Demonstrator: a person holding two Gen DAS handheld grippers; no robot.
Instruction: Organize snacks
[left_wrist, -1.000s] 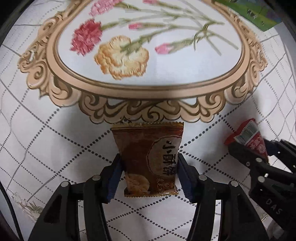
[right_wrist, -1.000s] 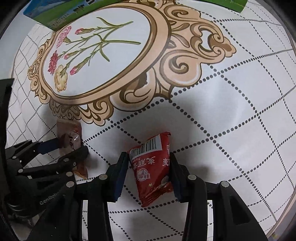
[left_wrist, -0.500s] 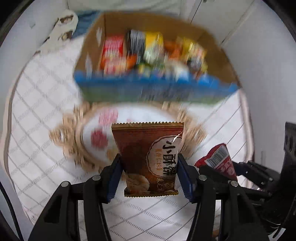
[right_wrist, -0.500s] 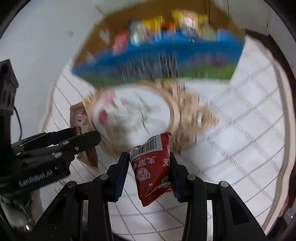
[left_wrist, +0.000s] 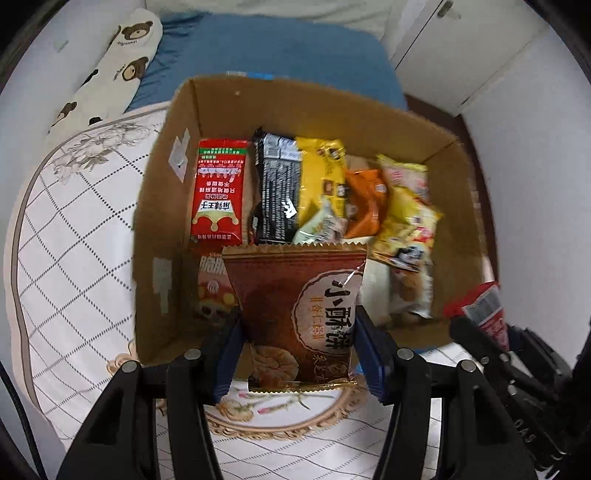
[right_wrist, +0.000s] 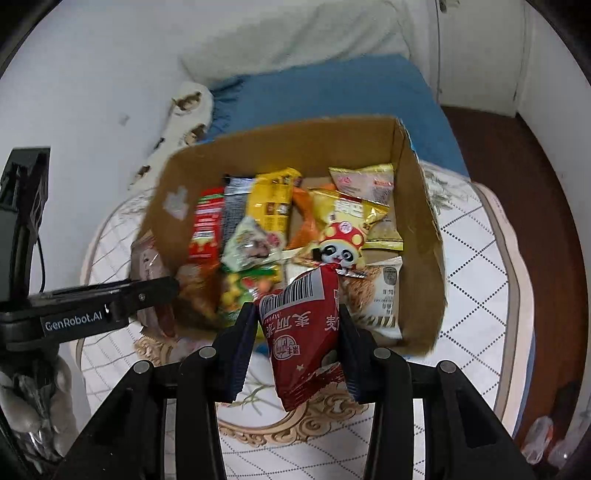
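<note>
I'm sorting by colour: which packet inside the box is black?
The tall black packet standing between the red sachet and the yellow packet; no other wrapper in the cardboard box is black.

Home bedroom: bear-print pillow (left_wrist: 110, 70), blue blanket (left_wrist: 273, 55), white closet door (left_wrist: 469, 48).

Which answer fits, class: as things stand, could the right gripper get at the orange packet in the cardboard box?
Probably not. The right gripper is shut on a red snack packet, so its jaws are occupied. The orange packet also lies partly under other snacks in the cardboard box, whose top is open.
</note>
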